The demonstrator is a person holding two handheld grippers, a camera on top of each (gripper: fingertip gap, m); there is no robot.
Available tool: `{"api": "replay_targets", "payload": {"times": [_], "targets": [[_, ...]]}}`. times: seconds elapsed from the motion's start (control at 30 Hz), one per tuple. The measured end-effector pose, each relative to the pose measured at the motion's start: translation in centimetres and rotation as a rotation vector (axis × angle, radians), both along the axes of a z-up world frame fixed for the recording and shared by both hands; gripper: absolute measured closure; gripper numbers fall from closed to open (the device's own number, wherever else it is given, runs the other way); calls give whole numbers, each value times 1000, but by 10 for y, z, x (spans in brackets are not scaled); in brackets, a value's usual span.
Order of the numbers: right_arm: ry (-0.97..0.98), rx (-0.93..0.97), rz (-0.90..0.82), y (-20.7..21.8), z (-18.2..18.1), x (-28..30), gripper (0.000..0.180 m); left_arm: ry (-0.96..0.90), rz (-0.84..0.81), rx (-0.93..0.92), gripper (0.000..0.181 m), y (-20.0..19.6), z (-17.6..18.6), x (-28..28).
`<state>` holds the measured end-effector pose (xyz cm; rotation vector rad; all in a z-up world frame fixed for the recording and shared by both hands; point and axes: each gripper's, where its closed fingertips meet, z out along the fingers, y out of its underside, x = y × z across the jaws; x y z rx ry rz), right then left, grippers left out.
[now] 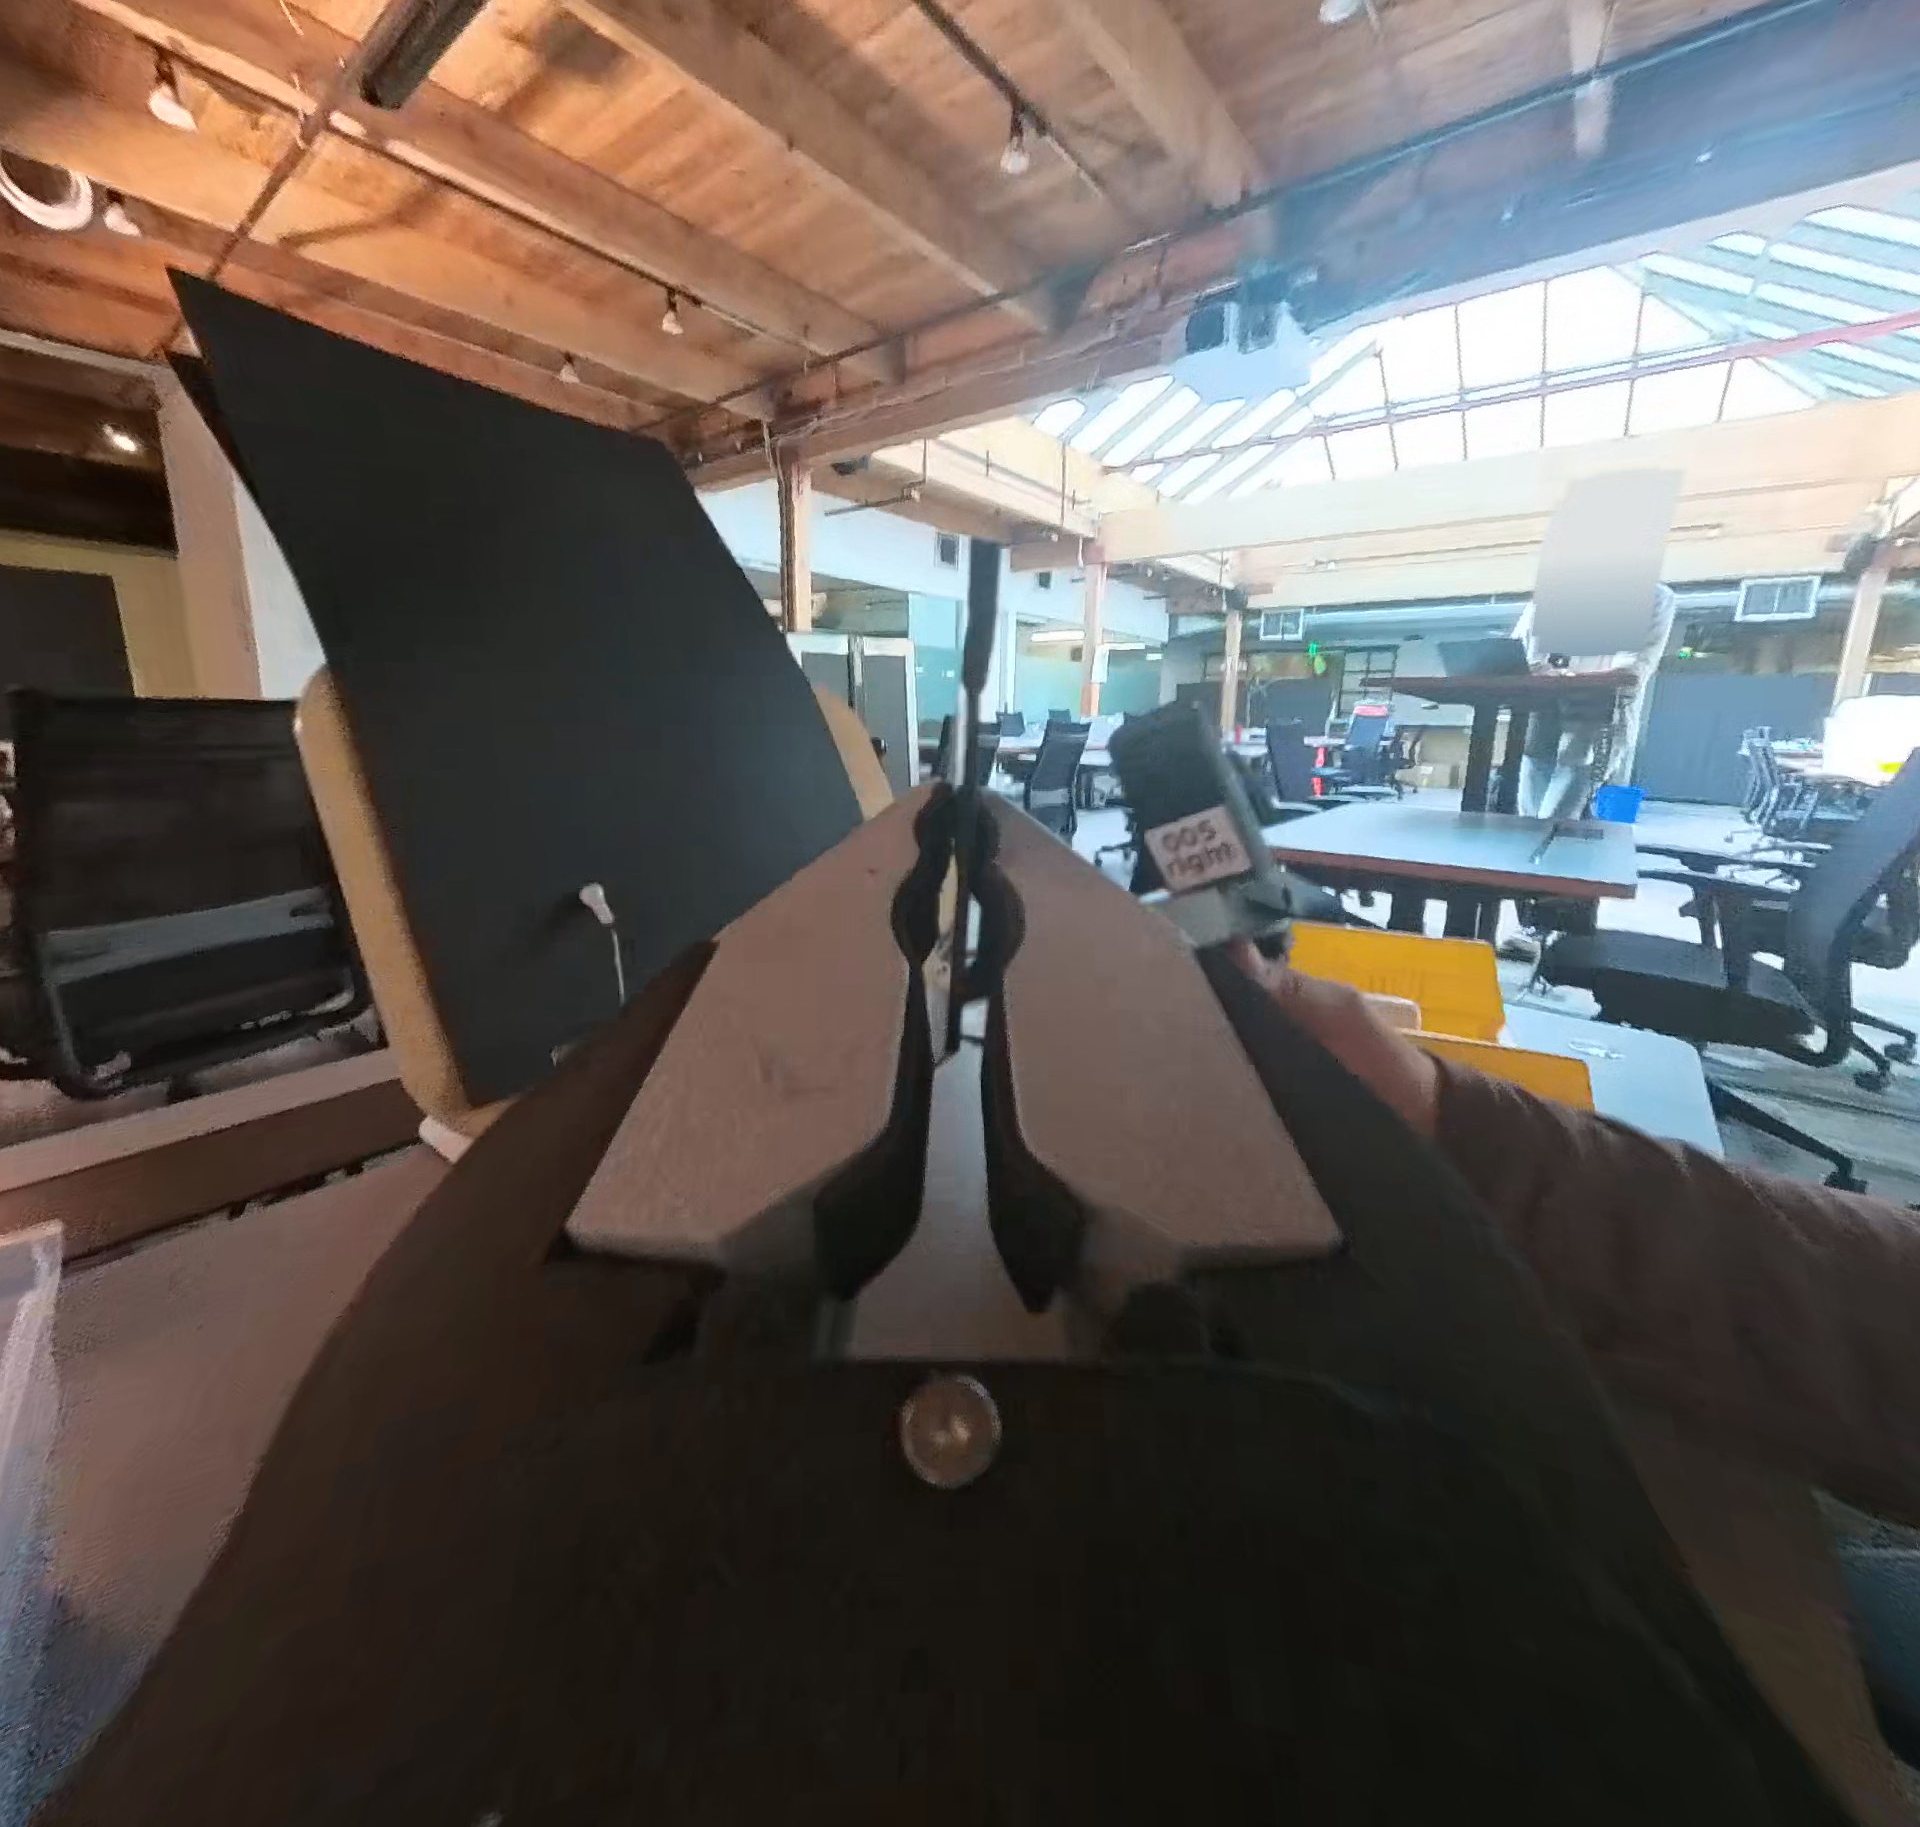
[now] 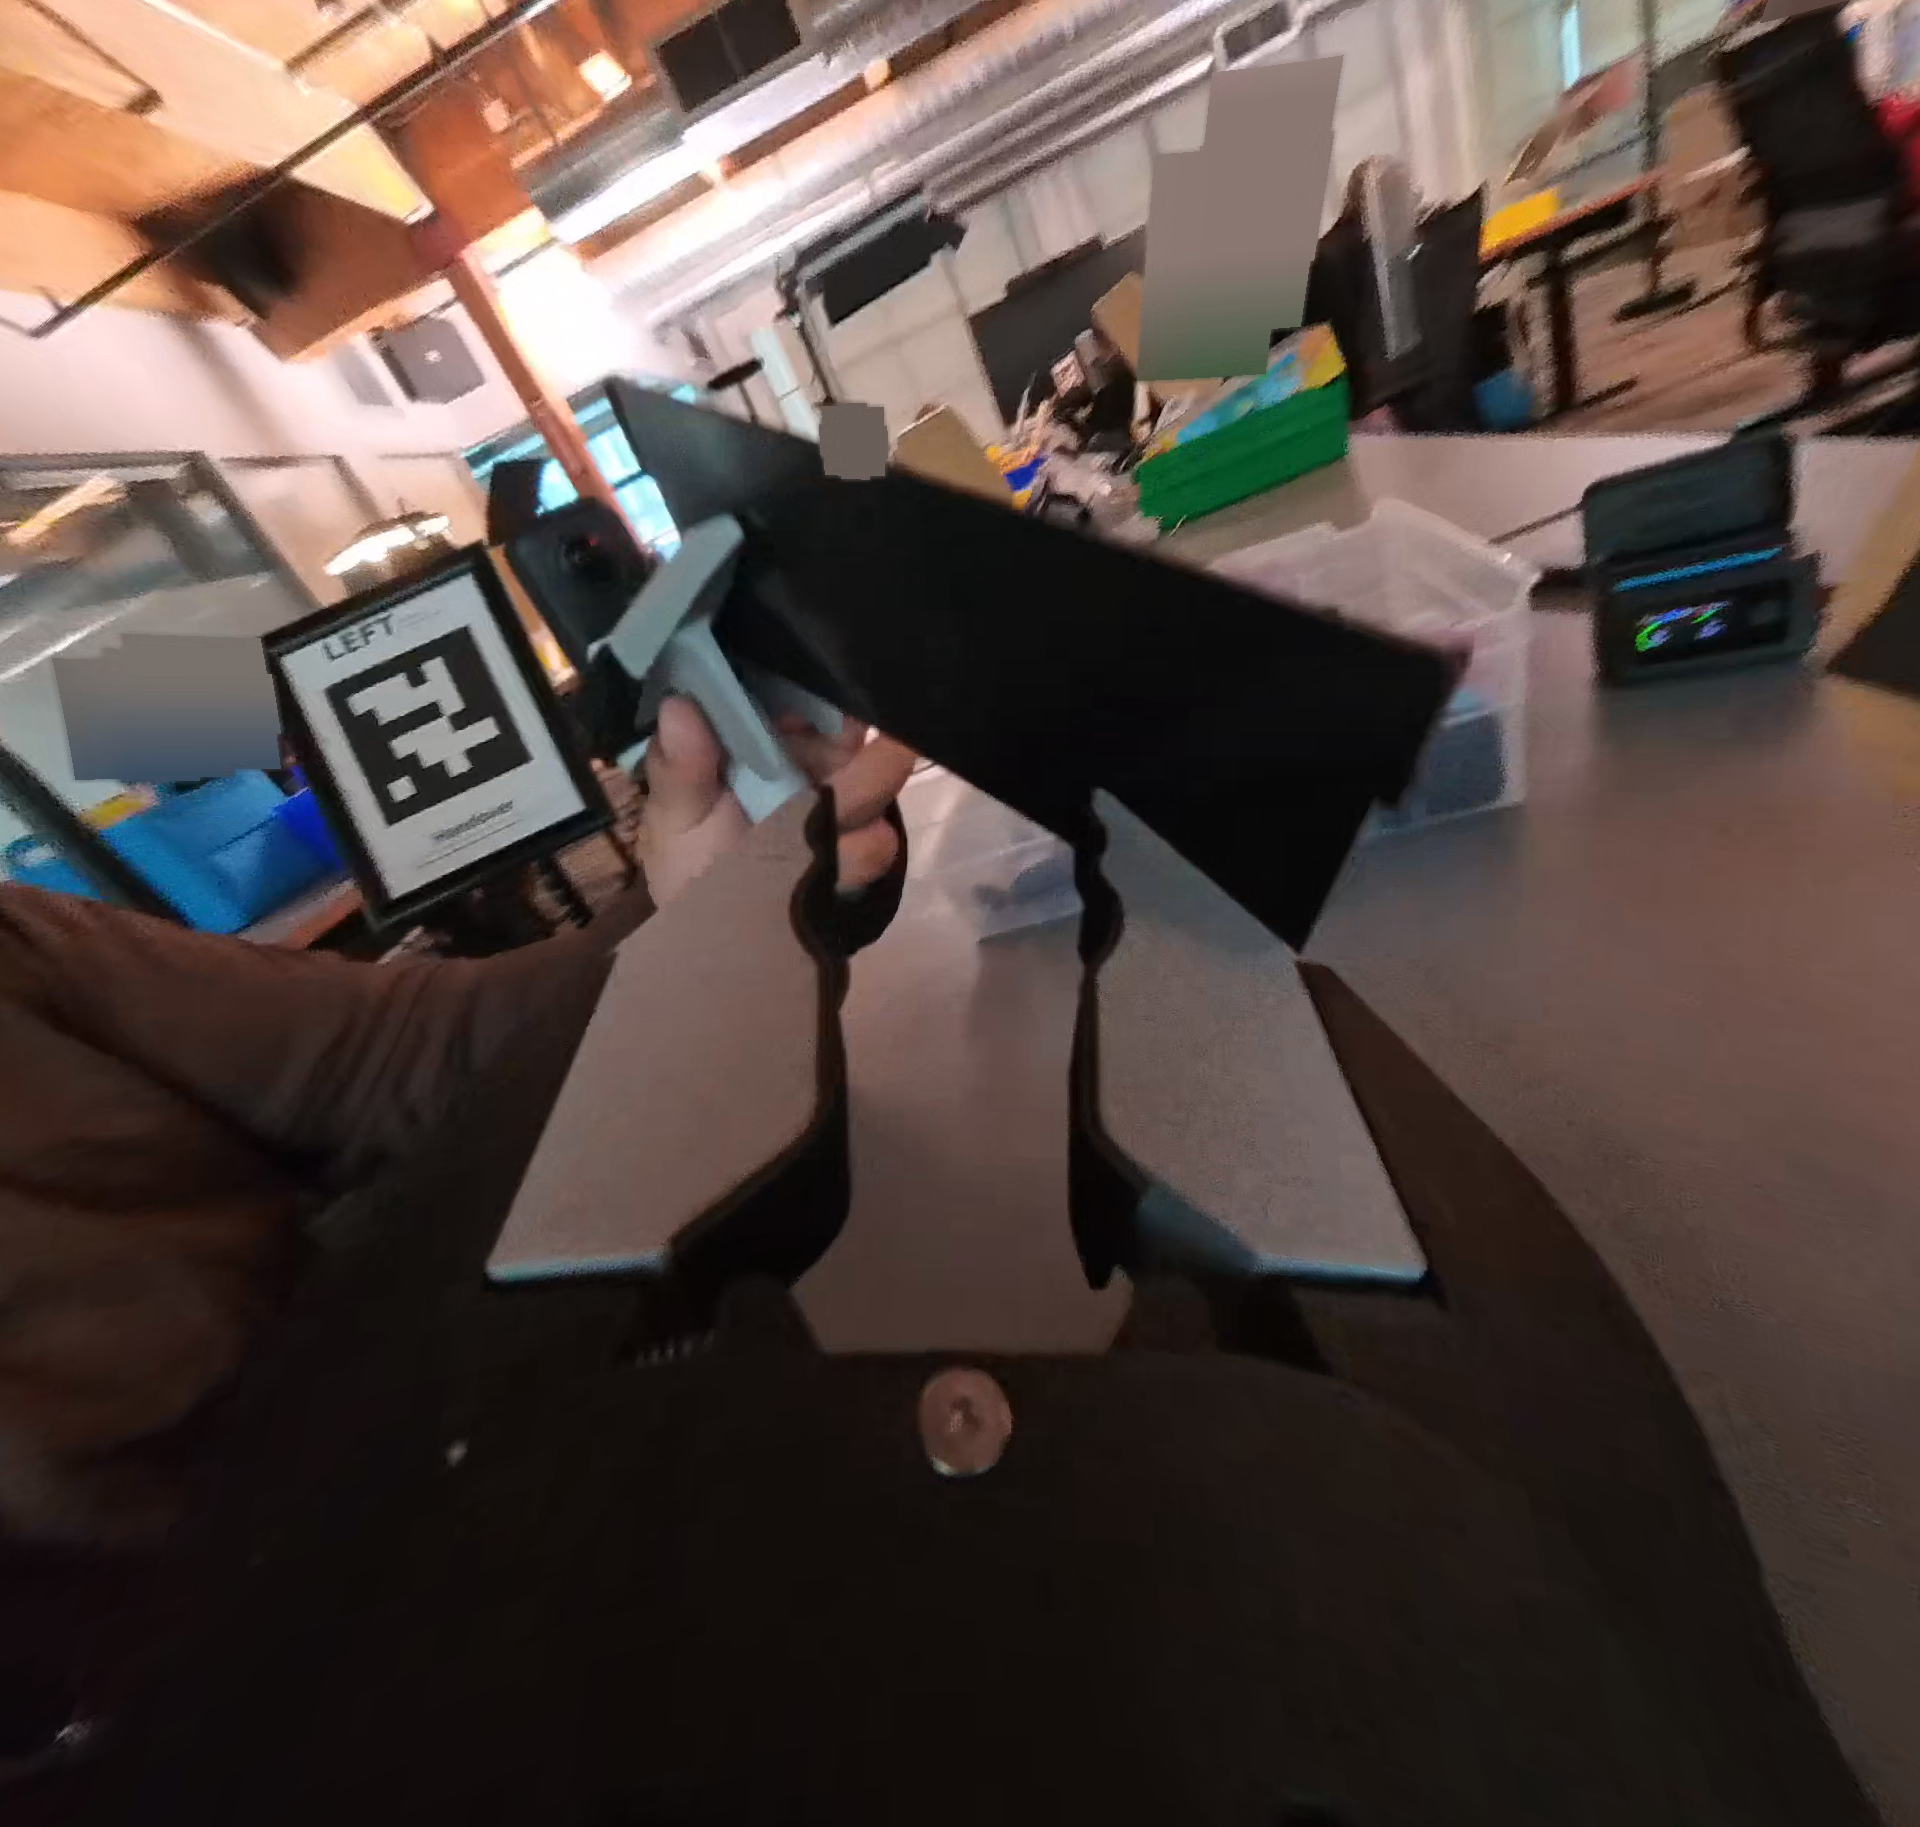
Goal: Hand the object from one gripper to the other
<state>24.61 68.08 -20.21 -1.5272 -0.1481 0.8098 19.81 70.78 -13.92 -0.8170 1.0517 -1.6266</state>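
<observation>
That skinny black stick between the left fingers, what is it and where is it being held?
The left hand-held gripper pinches a thin black board edge-on, near its lower end. The right one is open.

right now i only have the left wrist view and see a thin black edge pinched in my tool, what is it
observer: a broad, flat black panel; you are seeing it edge-on.
operator: is the right tool open
observer: yes, the right tool has its jaws wide apart.
operator: is the panel between them yet
observer: not gripped; its lower edge sits just past the fingertips.
</observation>
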Motion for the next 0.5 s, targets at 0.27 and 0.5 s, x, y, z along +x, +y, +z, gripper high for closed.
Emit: {"api": "replay_targets", "payload": {"times": [0.27, 0.5], "targets": [[3, -55, -2, 12, -18, -2, 117, -92, -62, -113, 181, 1, 34, -7], [354, 237, 94, -22, 37, 26, 172, -31, -101, -225, 181, -10, 4, -1]]}}
